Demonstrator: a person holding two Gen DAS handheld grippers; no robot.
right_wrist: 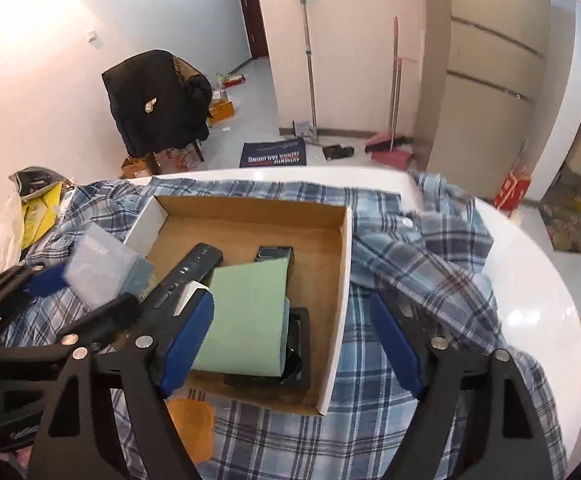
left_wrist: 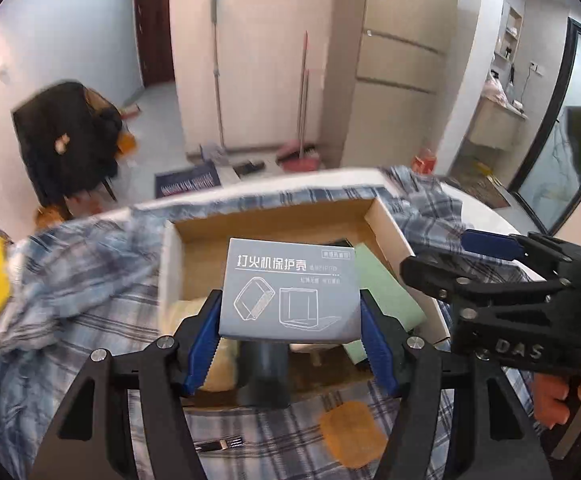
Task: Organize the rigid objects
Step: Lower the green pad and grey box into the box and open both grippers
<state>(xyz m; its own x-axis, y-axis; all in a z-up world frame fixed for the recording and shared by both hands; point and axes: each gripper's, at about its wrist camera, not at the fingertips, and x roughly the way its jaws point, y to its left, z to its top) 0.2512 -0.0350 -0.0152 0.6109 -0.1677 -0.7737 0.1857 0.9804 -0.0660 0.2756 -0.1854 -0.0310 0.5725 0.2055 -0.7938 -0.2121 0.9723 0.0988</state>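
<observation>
My left gripper (left_wrist: 290, 320) is shut on a small grey box with white printing (left_wrist: 290, 288) and holds it above the near end of an open cardboard box (left_wrist: 390, 232). That grey box also shows in the right wrist view (right_wrist: 98, 268), at the left beside the cardboard box (right_wrist: 340, 280). Inside the cardboard box lie a pale green box (right_wrist: 250, 320), a black remote (right_wrist: 194, 272) and black flat items (right_wrist: 302, 356). My right gripper (right_wrist: 294, 340) is open and empty over the cardboard box's right wall; it also shows in the left wrist view (left_wrist: 486, 248).
A blue plaid shirt (right_wrist: 410, 260) covers the white round table (right_wrist: 530, 264). A yellow bag (right_wrist: 38, 216) lies at the far left. An orange-brown pad (left_wrist: 352, 436) and a fork (left_wrist: 218, 445) lie on the cloth near me. A chair with a black jacket (right_wrist: 154, 104) stands beyond.
</observation>
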